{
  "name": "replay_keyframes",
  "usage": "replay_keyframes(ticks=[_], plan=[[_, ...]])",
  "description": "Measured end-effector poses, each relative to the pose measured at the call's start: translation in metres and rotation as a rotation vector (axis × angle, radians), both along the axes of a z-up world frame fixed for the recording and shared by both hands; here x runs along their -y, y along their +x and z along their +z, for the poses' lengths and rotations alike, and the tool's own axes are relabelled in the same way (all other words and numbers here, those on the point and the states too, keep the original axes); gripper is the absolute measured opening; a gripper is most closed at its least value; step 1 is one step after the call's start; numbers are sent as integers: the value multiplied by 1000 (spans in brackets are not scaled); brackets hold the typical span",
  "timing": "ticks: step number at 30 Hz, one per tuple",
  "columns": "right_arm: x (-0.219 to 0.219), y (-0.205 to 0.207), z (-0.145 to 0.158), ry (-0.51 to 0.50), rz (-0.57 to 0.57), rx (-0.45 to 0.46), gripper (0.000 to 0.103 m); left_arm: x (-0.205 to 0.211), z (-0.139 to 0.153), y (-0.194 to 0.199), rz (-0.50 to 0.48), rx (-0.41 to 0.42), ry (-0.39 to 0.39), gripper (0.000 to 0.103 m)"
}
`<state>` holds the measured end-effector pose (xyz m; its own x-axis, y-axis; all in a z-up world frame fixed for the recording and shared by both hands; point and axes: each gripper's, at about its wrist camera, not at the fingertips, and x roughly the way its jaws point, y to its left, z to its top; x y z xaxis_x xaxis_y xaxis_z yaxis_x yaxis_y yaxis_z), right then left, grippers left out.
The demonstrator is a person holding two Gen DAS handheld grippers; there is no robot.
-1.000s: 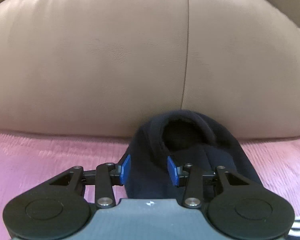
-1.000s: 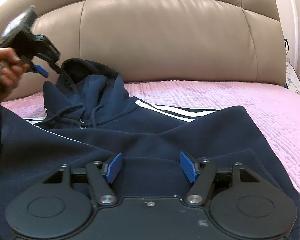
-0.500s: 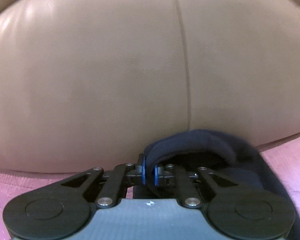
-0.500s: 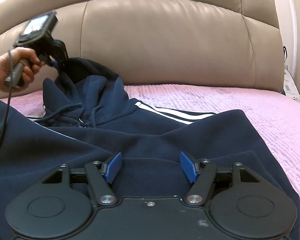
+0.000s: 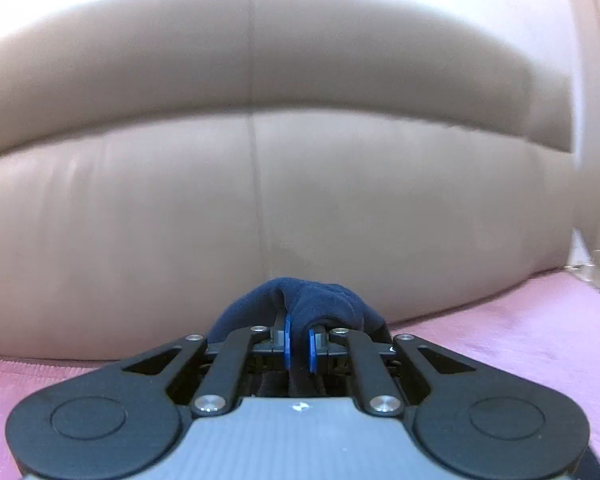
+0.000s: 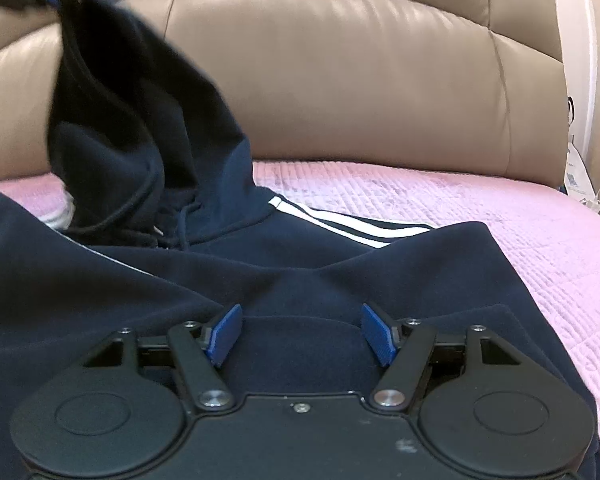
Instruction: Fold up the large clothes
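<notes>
The left gripper (image 5: pixel 299 342) fills the lower part of the left wrist view, its black linkage arms and round housings spread across the bottom edge. Its jaws stand nearly together, the blue pads (image 5: pixel 287 340) pressing a bunched fold of the navy hoodie (image 5: pixel 316 300) between them. The dark fabric rises in a rounded hump just above the pads and drapes down on either side behind the linkage. Beyond it stands the tan leather headboard (image 5: pixel 140 220), made of padded panels with a vertical seam running down near the middle and a horizontal crease higher up. A pink bedspread (image 5: pixel 520 332) shows at the lower right and lower left corners.
</notes>
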<state>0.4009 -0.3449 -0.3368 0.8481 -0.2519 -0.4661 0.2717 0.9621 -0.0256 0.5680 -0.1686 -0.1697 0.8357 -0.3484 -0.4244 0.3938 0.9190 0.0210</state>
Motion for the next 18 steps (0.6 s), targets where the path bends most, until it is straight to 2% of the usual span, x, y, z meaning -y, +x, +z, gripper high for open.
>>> replay_keyframes(ticks=[3,5,6,9,11,13,15,18], plan=[[-1,6,8,-12,8,-56,79,-5,13,-61,-40,14,-36,9],[5,7,26,32,46,-142,79,-9,20,-102,-64,36,-44,9],[10,-1,39,87,82,-158,79,-9,26,-125,-75,38,-52,9],[20,-58,82,173,154,-72,80,-20,26,-183,-111,32,-97,9],[25,-92,100,203,189,-40,80,-24,17,-225,-147,17,-91,10],[28,-123,109,227,221,-40,81,-30,0,-261,-173,-52,-92,19],[30,-141,107,279,249,-72,81,-40,-28,-279,-198,-176,-90,27],[36,-144,94,424,262,-136,81,-64,-64,-300,-150,-309,-67,27]])
